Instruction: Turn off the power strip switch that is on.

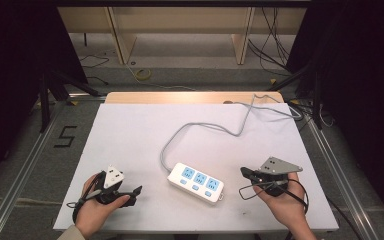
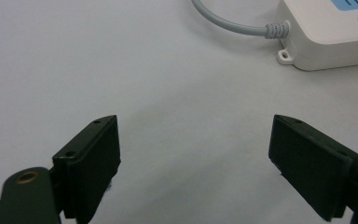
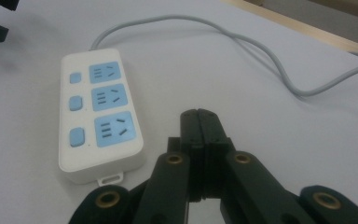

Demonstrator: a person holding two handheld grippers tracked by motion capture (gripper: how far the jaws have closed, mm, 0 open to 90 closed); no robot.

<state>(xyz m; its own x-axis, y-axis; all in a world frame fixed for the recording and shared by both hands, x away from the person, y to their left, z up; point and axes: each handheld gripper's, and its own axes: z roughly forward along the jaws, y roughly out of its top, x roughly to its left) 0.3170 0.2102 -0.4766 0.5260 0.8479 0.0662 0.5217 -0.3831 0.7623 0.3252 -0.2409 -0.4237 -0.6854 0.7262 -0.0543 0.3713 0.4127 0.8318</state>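
So the left gripper point(image 2: 196, 163) has its jaws standing well apart with nothing but bare table between them, held low over the white table top point(image 1: 130, 135) near the front left. The right gripper point(image 3: 200, 123) is the opposite: jaws pressed flat together, gripping nothing, hovering just off the near end of the power strip point(image 3: 100, 109). The strip itself is a white one with three blue sockets and three little switches, lying at a slant about mid-table between the two hands, touched by neither gripper. Its grey cable point(image 1: 205, 127) loops off the far end and snakes away over the back right edge of the table. Looks to me like the approach stage, nothing's been grabbed or pressed yet. My guess is the closed right one is set up to poke one of those switches, so the next move needs careful aiming onto a small button, maybe with the left steadying the strip so it doesn't skate.
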